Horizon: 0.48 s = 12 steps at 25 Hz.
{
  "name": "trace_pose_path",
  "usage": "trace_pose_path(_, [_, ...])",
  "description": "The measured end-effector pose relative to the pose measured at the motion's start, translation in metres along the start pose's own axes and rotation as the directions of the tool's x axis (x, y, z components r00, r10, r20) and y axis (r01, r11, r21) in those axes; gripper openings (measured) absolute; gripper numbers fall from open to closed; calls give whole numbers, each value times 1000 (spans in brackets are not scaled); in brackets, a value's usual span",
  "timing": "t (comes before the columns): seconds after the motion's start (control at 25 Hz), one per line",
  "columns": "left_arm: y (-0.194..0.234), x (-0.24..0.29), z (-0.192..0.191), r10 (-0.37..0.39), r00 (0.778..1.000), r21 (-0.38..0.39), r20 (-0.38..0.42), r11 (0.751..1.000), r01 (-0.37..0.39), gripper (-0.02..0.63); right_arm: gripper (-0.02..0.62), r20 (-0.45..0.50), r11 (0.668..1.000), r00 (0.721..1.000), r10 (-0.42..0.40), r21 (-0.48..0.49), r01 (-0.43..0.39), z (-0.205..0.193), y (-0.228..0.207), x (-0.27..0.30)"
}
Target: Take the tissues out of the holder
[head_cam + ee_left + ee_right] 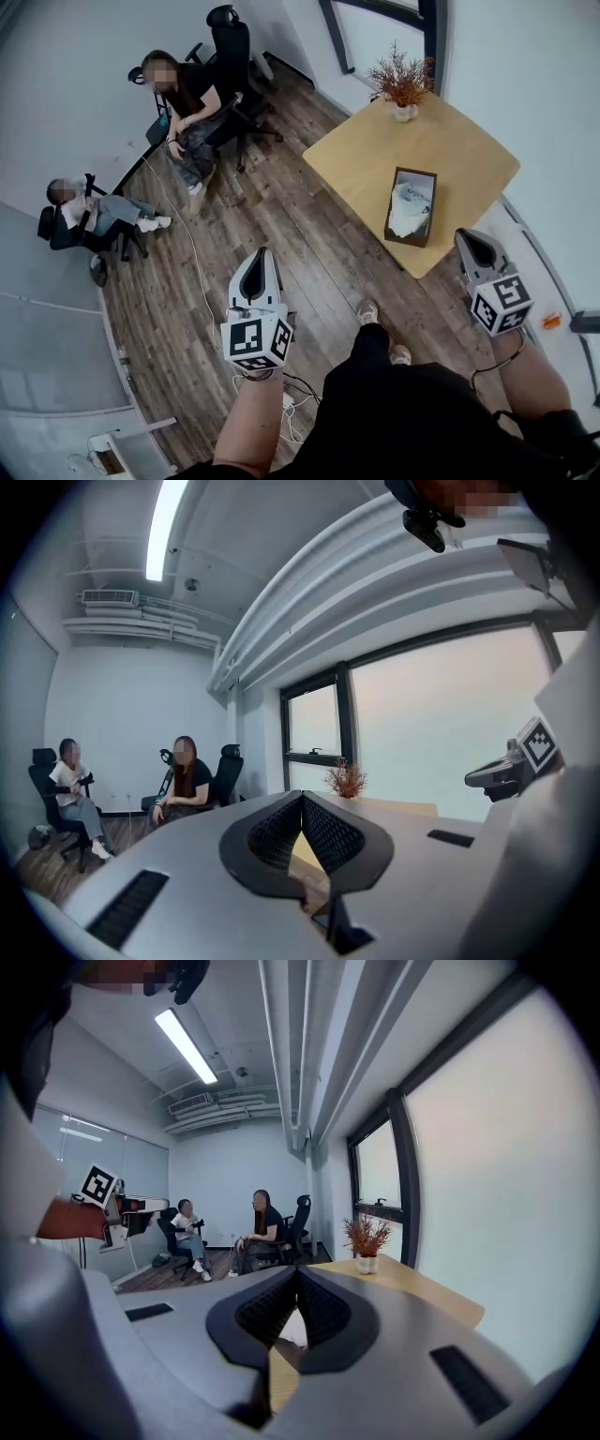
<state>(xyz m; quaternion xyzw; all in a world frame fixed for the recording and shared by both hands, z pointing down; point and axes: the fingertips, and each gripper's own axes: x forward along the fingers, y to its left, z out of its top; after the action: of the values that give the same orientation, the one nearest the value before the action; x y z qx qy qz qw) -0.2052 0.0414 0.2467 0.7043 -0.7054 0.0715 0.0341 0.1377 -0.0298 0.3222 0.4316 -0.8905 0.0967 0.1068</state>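
Since the tissues [410, 211] lie loose and crumpled in the open top of the dark wooden holder [409, 241], they can be reached from above with nothing to be lifted off first. The holder is set flat on the pale wooden surface [375, 155], near the edge closest to the person. It stands just ahead and slightly left of the right hand-held gripper [462, 235], and well to the right of the left hand-held gripper [263, 251].

Neither hand-held gripper is at the holder yet. Both are held low in front of the body, the left one over the plank floor [281, 206]. The jaws of each are seen pressed together with nothing between them, so no tissue is held, and a grasp is judged to call for opening first.

A small vase of dried twigs [401, 89] is placed at the far corner, well apart from the holder, so the approach is judged unobstructed. A person in a black top [190, 94] and another in light clothes [89, 211] are seated far beyond the left hand-held gripper.
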Motion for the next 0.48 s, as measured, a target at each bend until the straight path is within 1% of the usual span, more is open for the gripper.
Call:
trace_pose_path(0.08, [5, 25, 2, -27, 1000, 5, 11, 1000, 26, 8, 5, -19, 1000, 1000, -12, -10, 12, 2, -4, 17])
trace_pose_path(0.2, [19, 63, 6, -75, 997, -9, 27, 997, 76, 8, 5, -45, 999, 999, -31, -32, 29, 7, -5, 46])
trace_pose_path(0.48, [53, 142, 8, -152, 988, -19, 16, 988, 152, 8, 5, -98, 995, 990, -101, -34, 98, 15, -11, 106])
